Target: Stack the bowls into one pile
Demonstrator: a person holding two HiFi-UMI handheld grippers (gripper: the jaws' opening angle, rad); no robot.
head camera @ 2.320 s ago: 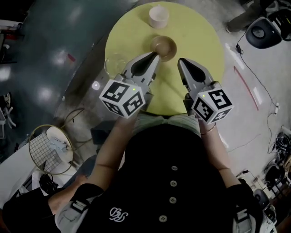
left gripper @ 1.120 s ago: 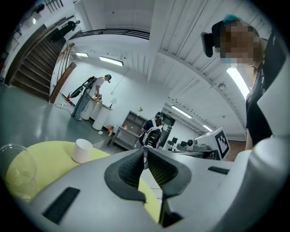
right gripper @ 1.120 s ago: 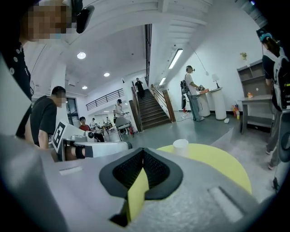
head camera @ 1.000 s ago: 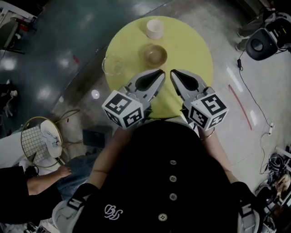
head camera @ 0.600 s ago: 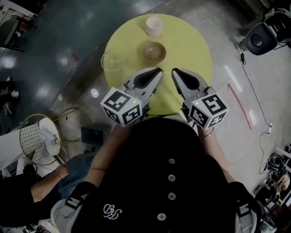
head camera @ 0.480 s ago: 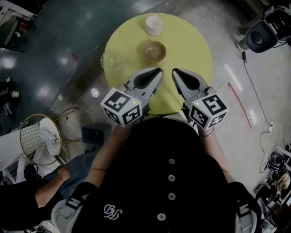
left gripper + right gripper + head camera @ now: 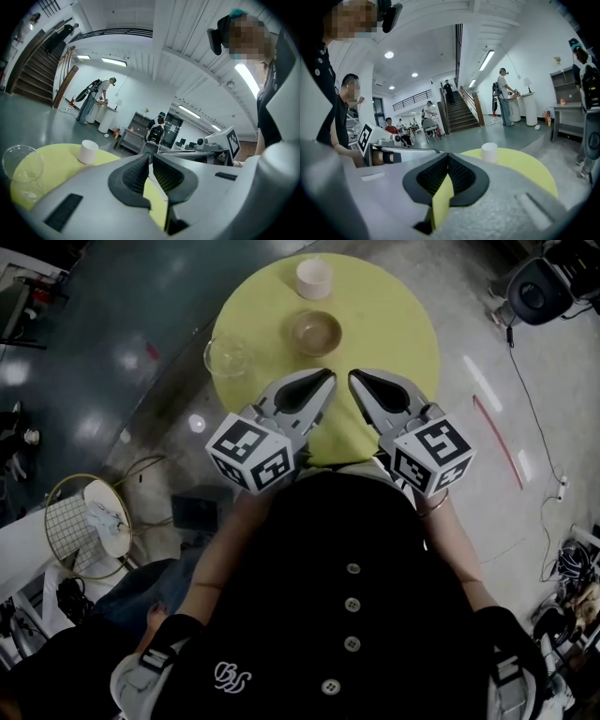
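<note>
Hovering above the yellow surface's near side, the left claw and right claw are both pressed closed (nothing gripped). Ahead, the brown bowl, white bowl and clear bowl stand apart, unstacked.

Left gripper, right gripper — fingers together, empty.

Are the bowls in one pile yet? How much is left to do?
Done: nothing yet. The white bowl, brown bowl and clear bowl each sit apart on the table.
In hand: nothing. The left tool and right tool are both shut and empty, over the table's near side.
Left: all the stacking.
</note>
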